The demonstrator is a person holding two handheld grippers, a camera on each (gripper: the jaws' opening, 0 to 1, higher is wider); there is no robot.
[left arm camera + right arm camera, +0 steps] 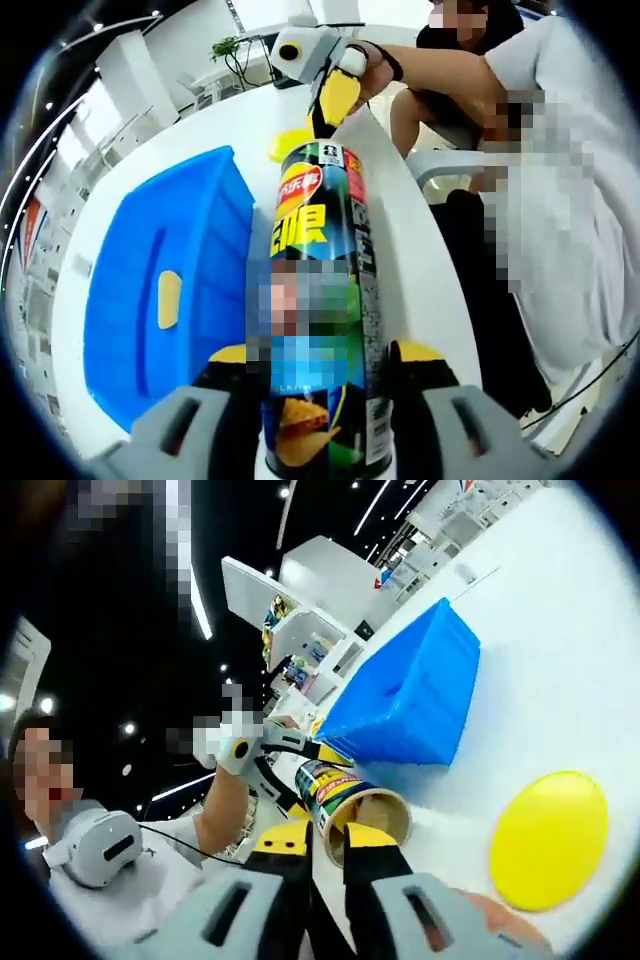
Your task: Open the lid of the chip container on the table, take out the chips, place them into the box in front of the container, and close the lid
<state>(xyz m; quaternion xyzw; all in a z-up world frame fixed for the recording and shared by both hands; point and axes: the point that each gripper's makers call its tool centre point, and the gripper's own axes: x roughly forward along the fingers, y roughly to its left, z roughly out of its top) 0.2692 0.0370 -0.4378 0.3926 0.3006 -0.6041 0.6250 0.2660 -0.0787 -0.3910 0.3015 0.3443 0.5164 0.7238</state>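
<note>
Left hand-held gripper (318,385) clamps the chip container (322,300); right hand-held gripper (325,845) closed at its open rim; blue box (170,290) alongside.

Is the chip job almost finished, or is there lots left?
Partway. Done: the yellow lid is off and lies on the table, and one chip sits in the blue box. In hand: the left tongs grip the can while the right tongs reach its open mouth. Left: more chips, then the lid.
</note>
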